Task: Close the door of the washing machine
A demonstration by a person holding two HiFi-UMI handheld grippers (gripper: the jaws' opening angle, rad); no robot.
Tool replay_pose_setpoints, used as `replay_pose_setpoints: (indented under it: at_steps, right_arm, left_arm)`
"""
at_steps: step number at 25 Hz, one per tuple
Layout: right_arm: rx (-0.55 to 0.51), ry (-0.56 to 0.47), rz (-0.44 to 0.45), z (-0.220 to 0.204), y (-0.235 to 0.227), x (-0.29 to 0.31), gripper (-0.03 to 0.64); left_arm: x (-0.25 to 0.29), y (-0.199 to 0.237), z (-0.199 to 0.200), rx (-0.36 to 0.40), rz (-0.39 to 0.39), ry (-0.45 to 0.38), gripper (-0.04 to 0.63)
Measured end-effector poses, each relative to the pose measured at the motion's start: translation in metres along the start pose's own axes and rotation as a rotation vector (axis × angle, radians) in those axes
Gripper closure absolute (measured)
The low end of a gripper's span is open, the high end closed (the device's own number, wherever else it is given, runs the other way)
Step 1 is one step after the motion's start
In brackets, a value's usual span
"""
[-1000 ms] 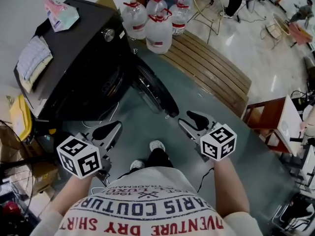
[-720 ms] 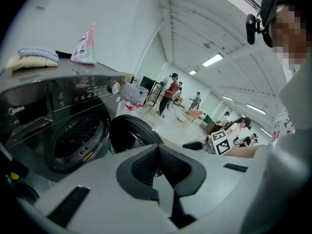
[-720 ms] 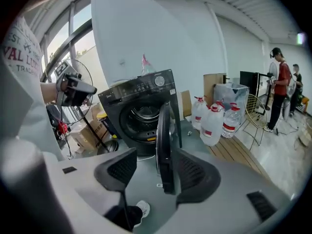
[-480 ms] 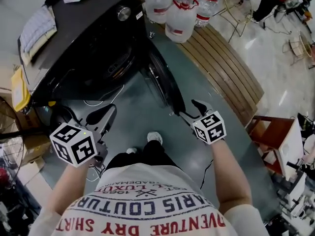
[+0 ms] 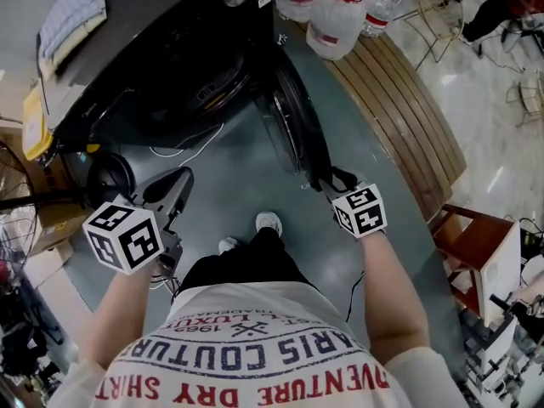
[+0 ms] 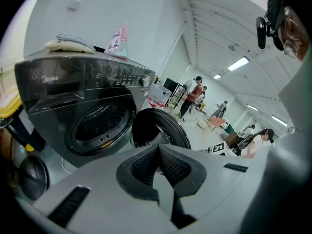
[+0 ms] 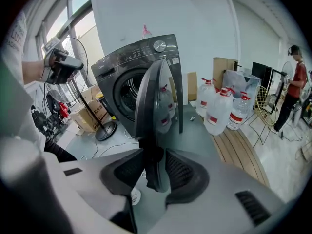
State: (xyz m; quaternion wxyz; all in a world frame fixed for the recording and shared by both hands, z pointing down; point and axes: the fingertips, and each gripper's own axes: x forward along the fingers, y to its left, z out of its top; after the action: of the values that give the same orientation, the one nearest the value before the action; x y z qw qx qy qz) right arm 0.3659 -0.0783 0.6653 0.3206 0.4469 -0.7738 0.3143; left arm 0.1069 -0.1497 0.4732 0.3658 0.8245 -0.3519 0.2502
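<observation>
**A:** Now, the right claw (image 7: 155, 156) is closing on the free edge of the door (image 7: 152, 94). The rim sits between the pads, which look to be touching it.

**B:** And the left claw (image 6: 158, 149)?

**A:** Clenched on nothing, low in front of the washing machine (image 6: 73, 96), pointing at the drum opening (image 6: 100, 126).

**B:** Where's the door itself?

**A:** Swung wide open, standing out from the machine's front, edge-on to the right claw. Water bottles (image 7: 222, 111) stand beyond it.

**B:** Which step is this?

**A:** Taking hold of the door, I'd say. Next it wants a firm pinch, then a sweep round the hinge toward the opening, and a push until the latch catches.
</observation>
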Motion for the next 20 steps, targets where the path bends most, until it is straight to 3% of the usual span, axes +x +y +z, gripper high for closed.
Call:
replay_pose_setpoints:
  at_steps: [6,13,20]
  right_arm:
    - [0.036,-0.024,-0.019,0.003,-0.005,0.003,0.517]
    - [0.034,-0.025,-0.029,0.001,-0.006,0.002,0.522]
    - [0.035,0.001,-0.064,0.001,-0.003,0.003,0.528]
  left_arm:
    - [-0.004,0.014,-0.008,-0.028,0.034,-0.012,0.568]
    - [-0.011,0.021,-0.017,-0.023,0.06,-0.02,0.568]
    - [-0.022,0.04,-0.037,-0.101,0.067,-0.024,0.568]
